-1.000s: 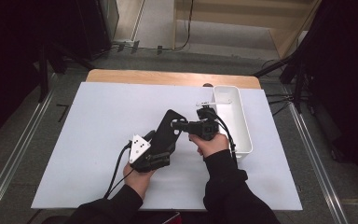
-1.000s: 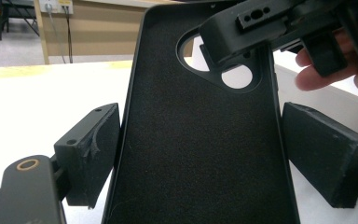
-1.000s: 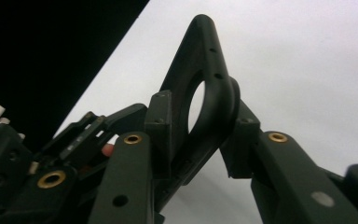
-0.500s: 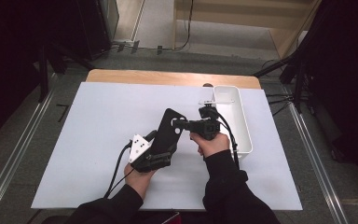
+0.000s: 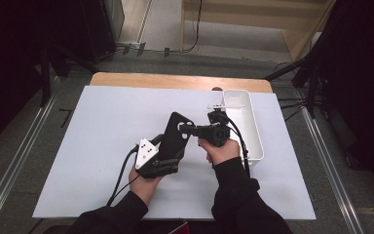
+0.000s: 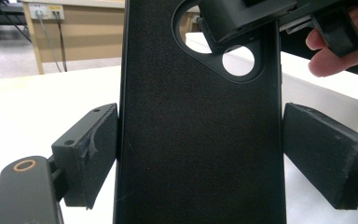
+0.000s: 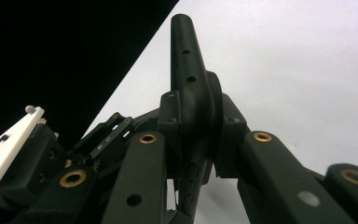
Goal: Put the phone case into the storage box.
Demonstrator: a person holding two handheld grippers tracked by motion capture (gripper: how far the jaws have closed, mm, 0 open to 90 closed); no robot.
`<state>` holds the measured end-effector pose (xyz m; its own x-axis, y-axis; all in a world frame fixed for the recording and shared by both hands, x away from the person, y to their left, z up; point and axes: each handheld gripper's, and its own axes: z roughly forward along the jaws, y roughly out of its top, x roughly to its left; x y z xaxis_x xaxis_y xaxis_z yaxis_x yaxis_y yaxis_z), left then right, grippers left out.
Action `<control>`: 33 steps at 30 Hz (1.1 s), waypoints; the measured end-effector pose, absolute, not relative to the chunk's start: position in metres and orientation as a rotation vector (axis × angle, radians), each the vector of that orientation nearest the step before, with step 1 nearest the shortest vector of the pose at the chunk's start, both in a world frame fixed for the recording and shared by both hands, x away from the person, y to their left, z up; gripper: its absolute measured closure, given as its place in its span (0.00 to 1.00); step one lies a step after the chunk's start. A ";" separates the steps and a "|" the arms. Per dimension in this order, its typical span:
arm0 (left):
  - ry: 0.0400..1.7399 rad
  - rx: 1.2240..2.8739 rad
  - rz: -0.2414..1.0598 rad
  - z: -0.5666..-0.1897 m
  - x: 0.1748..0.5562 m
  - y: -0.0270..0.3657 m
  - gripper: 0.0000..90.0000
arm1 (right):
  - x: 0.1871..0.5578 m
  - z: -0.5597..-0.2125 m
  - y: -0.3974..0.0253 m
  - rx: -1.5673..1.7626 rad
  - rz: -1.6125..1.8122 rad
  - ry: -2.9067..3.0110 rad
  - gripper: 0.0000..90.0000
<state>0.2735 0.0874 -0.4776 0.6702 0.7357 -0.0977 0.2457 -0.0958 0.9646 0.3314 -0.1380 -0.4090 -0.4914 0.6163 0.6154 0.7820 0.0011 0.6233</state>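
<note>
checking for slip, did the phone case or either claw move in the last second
Nothing visibly changed. The left claw and the right claw stay where they were, both clamped on the black phone case, beside the white bin.

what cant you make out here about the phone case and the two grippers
- Phone case lower end: cut off by the bottom edge of the left gripper view.
- Left gripper: right pad's contact with the case is unclear there.
- White bin contents: too small in the high view.
- Case face: right gripper view is edge-on.
</note>
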 end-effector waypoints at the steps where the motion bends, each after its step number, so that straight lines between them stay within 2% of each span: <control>1: 0.803 1.659 0.493 -0.478 0.275 0.087 0.14 | 0.331 -0.409 -0.138 -1.484 -1.505 -2.095 0.83; 16: 0.761 1.741 0.418 -0.463 0.276 0.088 0.13 | 0.330 -0.403 -0.148 -1.489 -1.546 -2.193 0.83; 33: 0.736 1.765 0.301 -0.443 0.290 0.110 0.15 | 0.326 -0.399 -0.158 -1.447 -1.586 -2.308 0.83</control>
<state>0.2902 0.1104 -0.4426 0.7710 0.6156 -0.1629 0.3254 -0.1610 0.9318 0.3257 -0.1576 -0.3992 -0.5784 0.6776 0.4541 0.6671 0.0724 0.7415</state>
